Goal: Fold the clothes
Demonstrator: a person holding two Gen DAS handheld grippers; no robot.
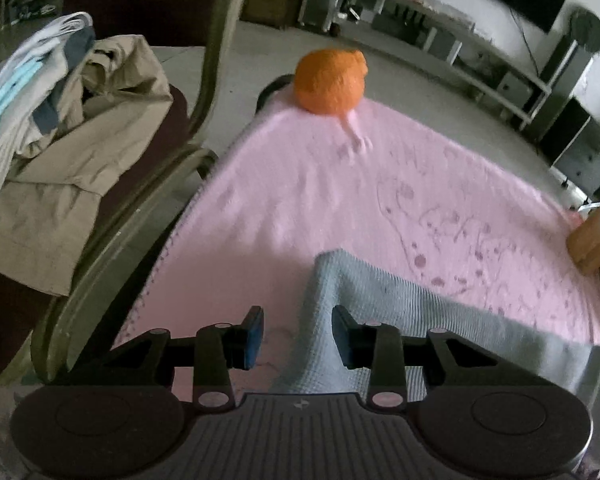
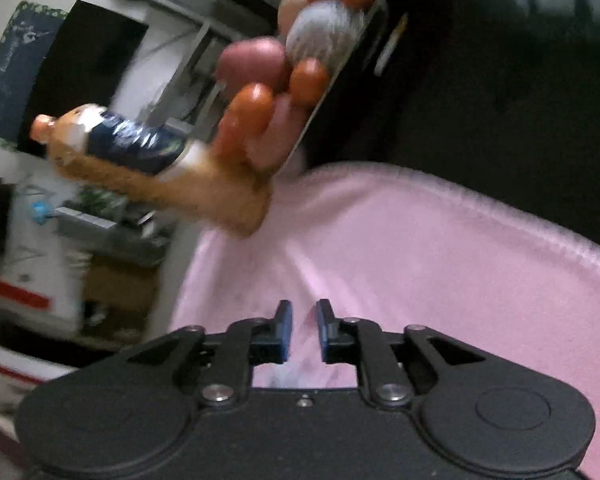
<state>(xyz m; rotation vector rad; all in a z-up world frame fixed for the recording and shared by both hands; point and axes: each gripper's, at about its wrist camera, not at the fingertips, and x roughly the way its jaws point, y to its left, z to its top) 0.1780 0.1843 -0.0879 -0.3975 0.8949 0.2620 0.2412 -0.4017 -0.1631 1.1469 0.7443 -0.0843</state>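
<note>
A grey waffle-knit garment (image 1: pixel 412 312) lies on the pink cloth (image 1: pixel 300 200) that covers the table, in the lower right of the left wrist view. My left gripper (image 1: pixel 298 336) is open just above the garment's left edge. The grey fabric reaches in between the fingers from the right one (image 1: pixel 346 338), and pink cloth shows by the left one. In the right wrist view my right gripper (image 2: pixel 305 330) hovers low over the pink cloth (image 2: pixel 420 260). Its jaws stand a narrow gap apart with nothing between them. That blurred view does not show the grey garment.
An orange ball (image 1: pixel 330 80) sits at the table's far edge. A chair (image 1: pixel 148 200) on the left holds a pile of clothes (image 1: pixel 60 140). A wooden block (image 1: pixel 592 240) stands at the right edge. A bottle (image 2: pixel 120 140) and a tray of fruit (image 2: pixel 300 60) are beyond the right gripper.
</note>
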